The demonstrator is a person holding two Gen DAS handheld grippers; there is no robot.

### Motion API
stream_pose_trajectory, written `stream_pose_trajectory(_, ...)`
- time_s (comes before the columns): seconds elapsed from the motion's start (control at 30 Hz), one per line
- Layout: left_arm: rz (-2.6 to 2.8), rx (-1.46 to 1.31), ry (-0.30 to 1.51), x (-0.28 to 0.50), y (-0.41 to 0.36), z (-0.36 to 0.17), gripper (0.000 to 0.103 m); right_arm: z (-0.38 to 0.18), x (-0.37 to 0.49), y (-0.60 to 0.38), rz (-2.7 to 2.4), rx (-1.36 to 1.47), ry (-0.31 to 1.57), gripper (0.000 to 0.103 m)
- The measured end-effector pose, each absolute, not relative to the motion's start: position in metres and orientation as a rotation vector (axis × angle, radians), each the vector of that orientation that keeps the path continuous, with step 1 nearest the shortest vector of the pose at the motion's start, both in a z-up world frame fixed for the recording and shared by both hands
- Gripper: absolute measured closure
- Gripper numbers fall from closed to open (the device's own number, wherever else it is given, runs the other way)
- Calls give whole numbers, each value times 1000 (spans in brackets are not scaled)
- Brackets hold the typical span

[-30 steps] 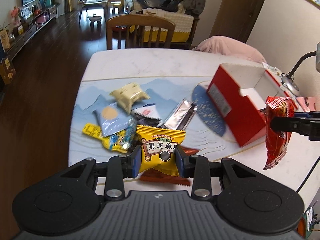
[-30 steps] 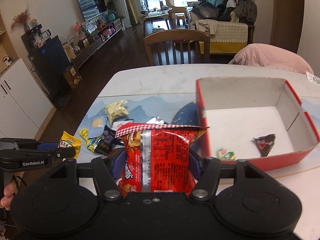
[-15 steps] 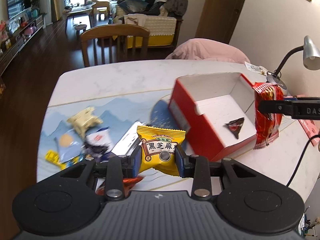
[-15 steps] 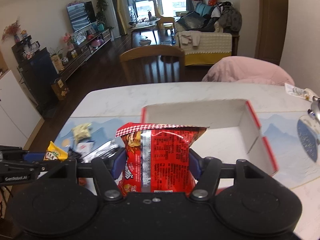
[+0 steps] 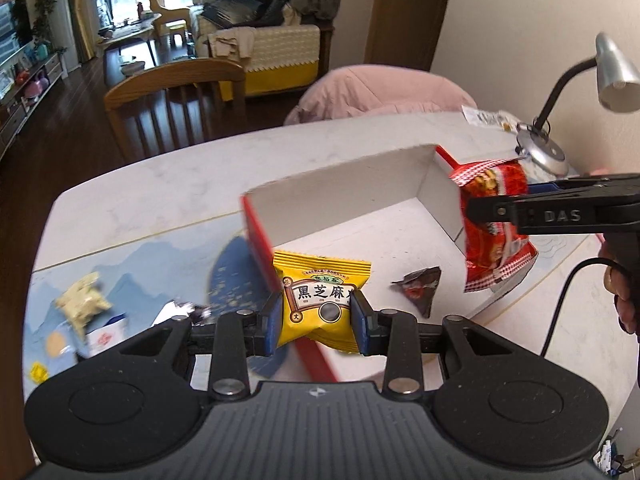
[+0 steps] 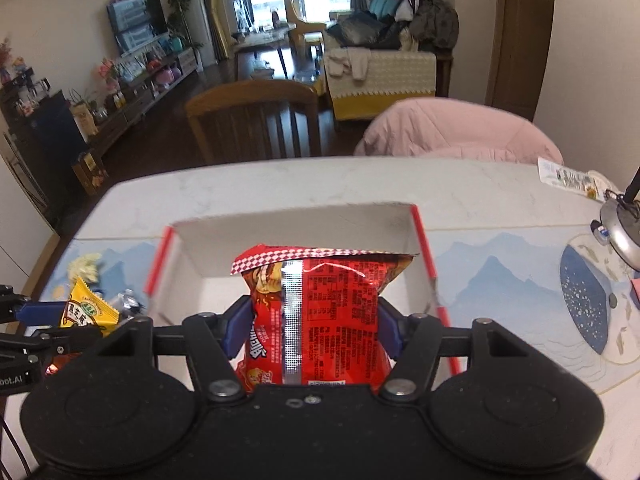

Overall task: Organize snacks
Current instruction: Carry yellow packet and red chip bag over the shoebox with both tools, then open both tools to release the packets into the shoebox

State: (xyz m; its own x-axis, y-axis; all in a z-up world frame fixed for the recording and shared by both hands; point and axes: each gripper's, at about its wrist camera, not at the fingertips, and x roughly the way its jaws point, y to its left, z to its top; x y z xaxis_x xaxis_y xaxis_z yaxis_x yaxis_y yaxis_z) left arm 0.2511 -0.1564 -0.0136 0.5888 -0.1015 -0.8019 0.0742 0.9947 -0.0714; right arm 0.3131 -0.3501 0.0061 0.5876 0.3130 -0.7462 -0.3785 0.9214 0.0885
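Two snacks in hand, both carried over the red box [image 5: 260, 236], neither dropped yet.
Left gripper [image 5: 316, 320] clamps a yellow packet [image 5: 320, 304] at the box's near-left wall; right gripper [image 6: 314, 332] pinches a red bag [image 6: 320, 312] above its floor, where a dark packet [image 5: 418, 286] already lies; several snacks [image 5: 84, 304] wait near the tabletop's left edge.

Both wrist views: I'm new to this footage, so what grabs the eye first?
A glossy red crinkled snack bag fills the right gripper, hanging over the open red-and-white cardboard box. The left gripper clamps a yellow sesame-snack packet at the box's near edge.
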Motion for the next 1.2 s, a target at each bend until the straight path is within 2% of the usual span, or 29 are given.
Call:
stream_pose_trajectory(0.57, -115, 80, 1163, 335, -217, -96, 69, -54, 370, -354, 461, -190, 969, 40)
stream_pose_trajectory(0.93, -91, 91, 1250, 357, -227, -114, 69, -67, 417, -347, 465, -100, 1045, 40)
stream_pose_trajectory(1.2, -79, 96, 1311, 366, -231, -124, 69, -75, 413, -328, 494, -185, 1052, 40)
